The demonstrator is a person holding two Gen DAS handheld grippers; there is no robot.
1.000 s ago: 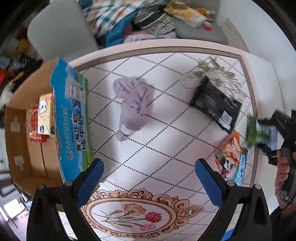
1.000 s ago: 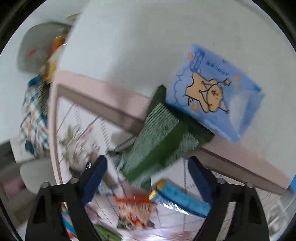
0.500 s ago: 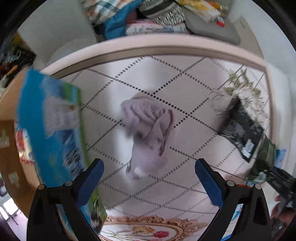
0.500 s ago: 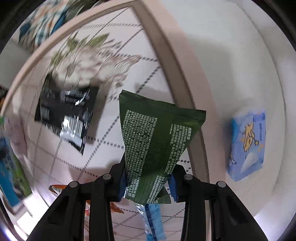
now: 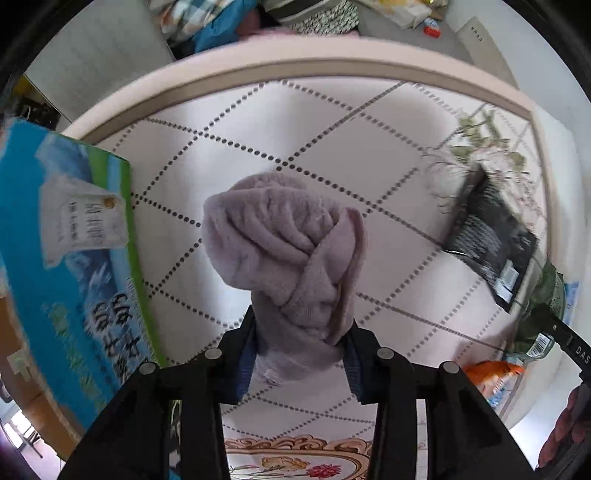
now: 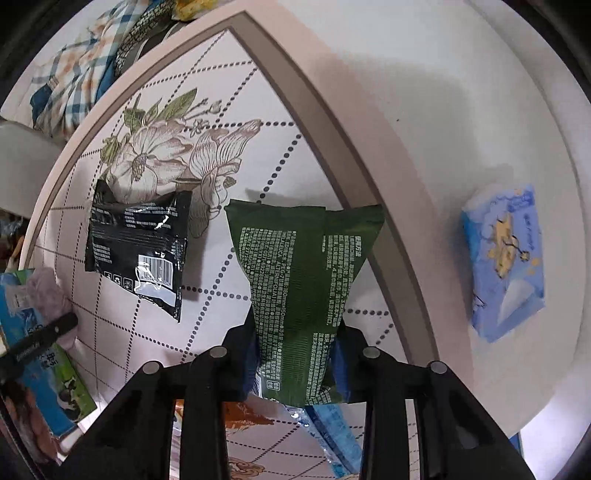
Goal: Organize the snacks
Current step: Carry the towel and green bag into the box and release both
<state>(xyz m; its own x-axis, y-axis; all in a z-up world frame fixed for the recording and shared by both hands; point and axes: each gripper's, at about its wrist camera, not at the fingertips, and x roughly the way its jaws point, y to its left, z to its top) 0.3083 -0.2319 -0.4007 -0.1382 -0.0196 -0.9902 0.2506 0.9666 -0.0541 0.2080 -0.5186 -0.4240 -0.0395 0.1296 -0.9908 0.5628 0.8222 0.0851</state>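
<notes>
My left gripper (image 5: 299, 354) is shut on a crumpled lilac cloth (image 5: 284, 254), which bulges up in front of the fingers above the patterned mat (image 5: 332, 147). In the right wrist view my right gripper (image 6: 295, 362) is shut on a dark green snack packet (image 6: 303, 280), held upright over the mat (image 6: 221, 110). A black snack packet (image 6: 136, 243) lies on the mat to its left, seen too as the black packet (image 5: 491, 240) in the left wrist view. An orange packet (image 5: 495, 373) lies at the mat's right edge.
A blue and green milk carton box (image 5: 62, 266) stands at the left, with a cardboard box edge (image 5: 14, 354) beyond it. A blue tissue pack (image 6: 506, 258) lies on the white floor off the mat. Clothes (image 5: 207, 22) are piled at the back.
My left gripper moved forward and shut on the lilac cloth. My right gripper shut on the green packet and lifted it, swinging to face along the mat.
</notes>
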